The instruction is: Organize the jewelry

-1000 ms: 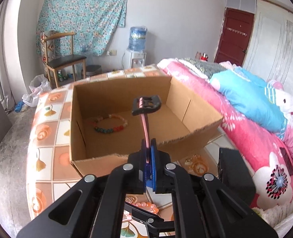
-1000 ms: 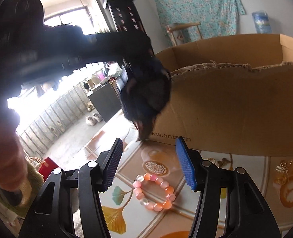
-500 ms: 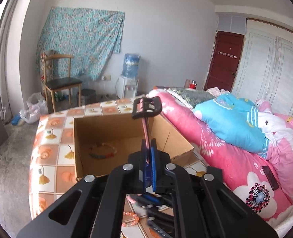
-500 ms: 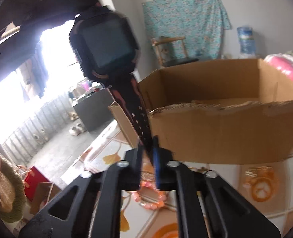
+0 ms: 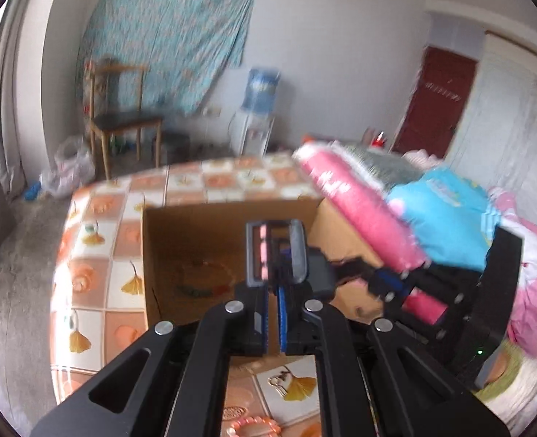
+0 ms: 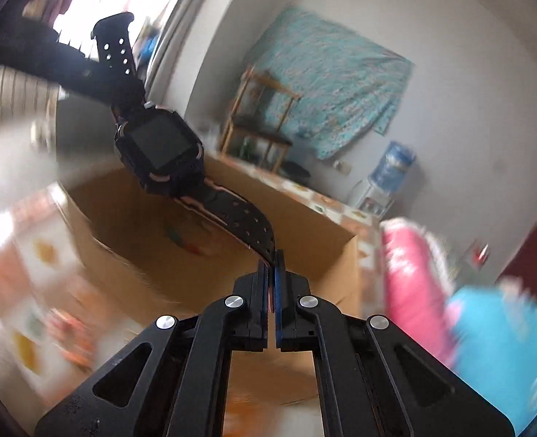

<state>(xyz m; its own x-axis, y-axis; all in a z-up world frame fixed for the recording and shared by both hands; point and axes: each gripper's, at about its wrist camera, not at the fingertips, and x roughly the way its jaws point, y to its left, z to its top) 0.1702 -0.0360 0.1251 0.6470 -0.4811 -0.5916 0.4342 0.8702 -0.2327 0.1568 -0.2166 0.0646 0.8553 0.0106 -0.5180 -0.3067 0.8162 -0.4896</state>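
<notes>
A black smartwatch (image 6: pixel 159 156) with a pink-lined strap hangs stretched between both grippers above the open cardboard box (image 5: pixel 195 240). My left gripper (image 5: pixel 272 287) is shut on the strap just below the buckle (image 5: pixel 273 251). In the right wrist view it shows as a dark shape at the upper left. My right gripper (image 6: pixel 272 273) is shut on the tip of the holed strap, and it enters the left wrist view from the right (image 5: pixel 374 276). A multicoloured bead bracelet (image 5: pixel 202 287) lies blurred on the box floor. A pink bead bracelet (image 5: pixel 253 429) rests on the cover in front of the box.
The box sits on a bed cover (image 5: pixel 97 240) with orange and ginkgo-leaf squares. Small gold trinkets (image 5: pixel 279 382) lie near the box's front wall. Pink and blue quilts (image 5: pixel 395 225) are piled on the right. A wooden chair (image 5: pixel 122 120) and a water dispenser (image 5: pixel 257 109) stand by the far wall.
My right gripper went from open over the pink bracelet to shut on the watch's holed strap end. Both grippers rose with the watch, and the right one rolled.
</notes>
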